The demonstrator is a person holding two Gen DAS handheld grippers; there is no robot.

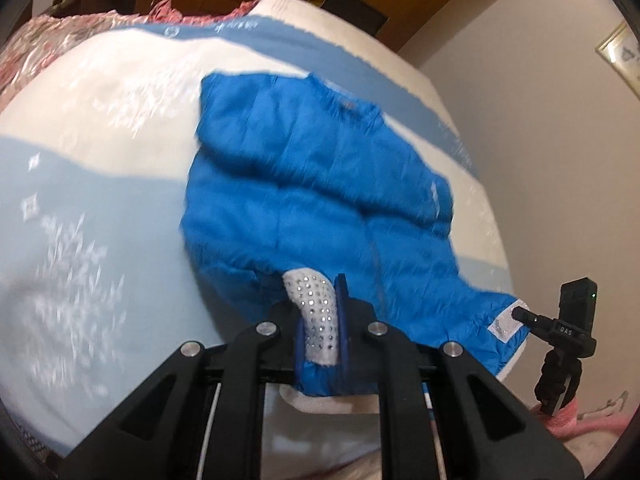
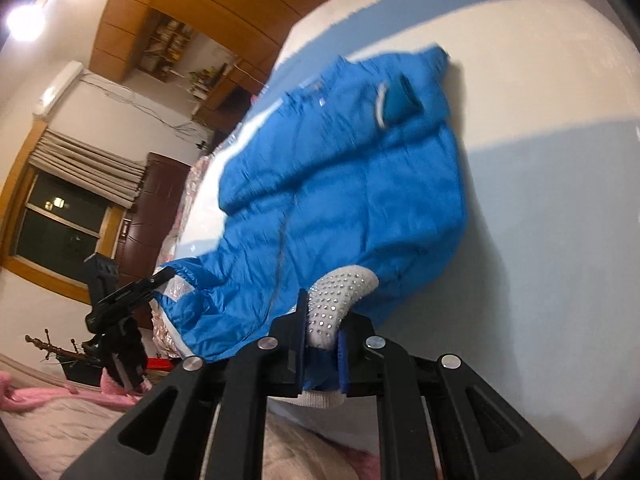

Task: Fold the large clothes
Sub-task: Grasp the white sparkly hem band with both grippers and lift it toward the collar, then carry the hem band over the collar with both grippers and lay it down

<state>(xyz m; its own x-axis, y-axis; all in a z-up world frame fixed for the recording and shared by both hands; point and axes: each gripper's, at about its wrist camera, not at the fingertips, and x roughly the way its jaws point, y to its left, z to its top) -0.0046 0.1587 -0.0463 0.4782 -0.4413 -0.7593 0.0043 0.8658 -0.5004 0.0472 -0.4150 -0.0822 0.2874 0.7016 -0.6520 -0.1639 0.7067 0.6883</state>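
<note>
While both tongs (image 1: 320, 320) (image 2: 324, 328) pinch hem corners, jacket (image 1: 312, 184) overhangs bed (image 1: 100, 128) edge.

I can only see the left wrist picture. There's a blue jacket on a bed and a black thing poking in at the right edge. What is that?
Observer: That is the right gripper, shut on a white studded band at the hem of the blue jacket.
Operator: What is behind me? I see only the bed and a wall.
Observer: The right wrist view shows a dark window with a folded blind above it.
Operator: Is my own gripper visible from there?
Observer: Yes, the left gripper shows at the jacket's far hem corner, closed on the edge.
Operator: Anything on the jacket I miss?
Observer: A sleeve cuff with a pale rim lies folded across its top.
</note>
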